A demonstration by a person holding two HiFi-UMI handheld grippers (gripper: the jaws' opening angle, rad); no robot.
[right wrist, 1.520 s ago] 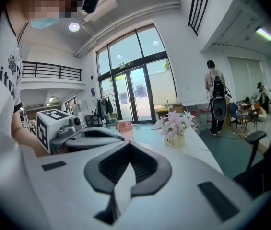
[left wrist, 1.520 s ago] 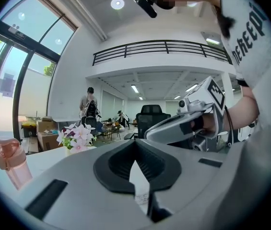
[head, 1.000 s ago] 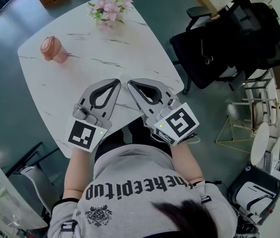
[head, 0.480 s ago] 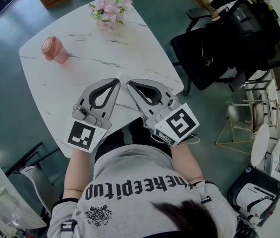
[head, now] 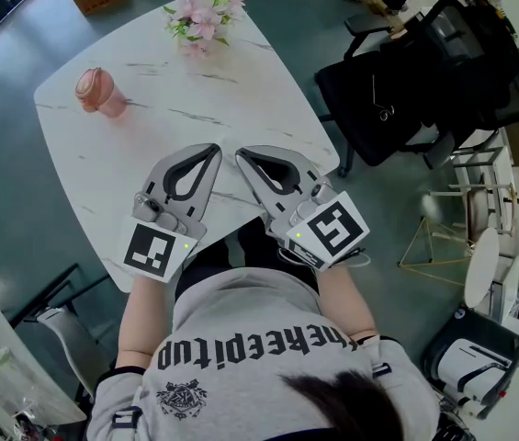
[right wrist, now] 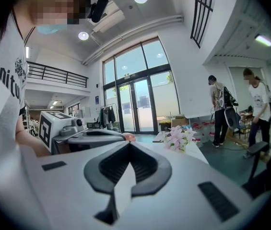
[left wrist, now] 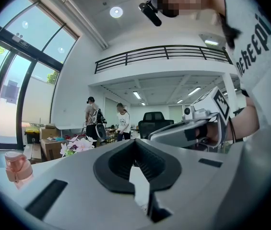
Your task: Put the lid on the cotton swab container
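Jaws shut, empty, on left gripper (head: 214, 149) and right gripper (head: 241, 153); pink container (head: 99, 92) sits well apart, far left of them.

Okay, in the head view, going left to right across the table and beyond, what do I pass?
pink container → left gripper → right gripper → black chair
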